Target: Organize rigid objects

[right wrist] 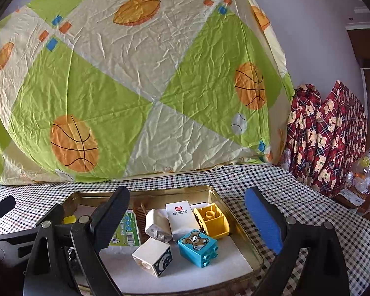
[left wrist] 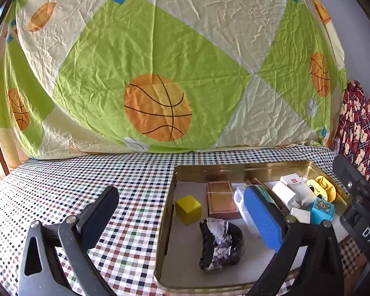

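Observation:
A gold metal tray (left wrist: 234, 170) (right wrist: 236, 212) sits on the checked tablecloth and holds several small things. In the left wrist view I see a yellow cube (left wrist: 188, 209), a brown box (left wrist: 222, 199) and a dark hair clip (left wrist: 220, 245). In the right wrist view I see a blue bear block (right wrist: 198, 248), a white block (right wrist: 153, 256), a yellow toy piece (right wrist: 213, 219) and a white card box (right wrist: 180, 218). My left gripper (left wrist: 182, 222) is open and empty over the tray's left part. My right gripper (right wrist: 187, 222) is open and empty over its right part.
A green and cream sheet with basketballs (left wrist: 157, 106) (right wrist: 74, 143) hangs behind the table. Red plaid cloth (right wrist: 328, 135) stands at the right. The checked tablecloth (left wrist: 74, 185) stretches left of the tray. The right gripper's body (left wrist: 360, 202) shows at the left view's right edge.

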Demonstrator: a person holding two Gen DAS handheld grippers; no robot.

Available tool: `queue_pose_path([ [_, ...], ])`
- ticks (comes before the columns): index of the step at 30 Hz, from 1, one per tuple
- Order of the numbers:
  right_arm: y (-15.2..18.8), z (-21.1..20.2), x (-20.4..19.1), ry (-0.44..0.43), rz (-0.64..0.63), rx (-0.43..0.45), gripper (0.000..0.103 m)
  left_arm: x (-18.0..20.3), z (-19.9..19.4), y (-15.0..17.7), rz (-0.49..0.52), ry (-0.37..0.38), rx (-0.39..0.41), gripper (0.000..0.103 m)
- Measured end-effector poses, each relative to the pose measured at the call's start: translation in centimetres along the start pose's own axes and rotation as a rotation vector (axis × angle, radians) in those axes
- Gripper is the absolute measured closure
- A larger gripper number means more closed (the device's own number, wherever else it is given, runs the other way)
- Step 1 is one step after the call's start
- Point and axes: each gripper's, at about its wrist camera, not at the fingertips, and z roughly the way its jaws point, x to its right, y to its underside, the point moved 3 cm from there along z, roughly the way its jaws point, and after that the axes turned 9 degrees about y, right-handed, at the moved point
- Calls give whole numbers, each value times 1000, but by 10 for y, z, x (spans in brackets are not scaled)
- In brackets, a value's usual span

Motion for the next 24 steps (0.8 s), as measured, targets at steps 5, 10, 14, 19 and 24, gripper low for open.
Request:
queue_pose_path([
  [5,-1,-20,12,-9,60,54,7,0,-12,2,21,6,20,0],
  [10,-2,-34,9,0,42,99,7,2,-24,4,43,6,43,0],
  [14,-1,-38,6,-6,27,82,7,1,-32,6,51,8,56,0],
  [19,0,-50,14,12,59,120,6,2,-42,8,57,19,74,0],
  [24,-1,-57,18,38,71,150,4,4,-47,9,64,17,87,0],
])
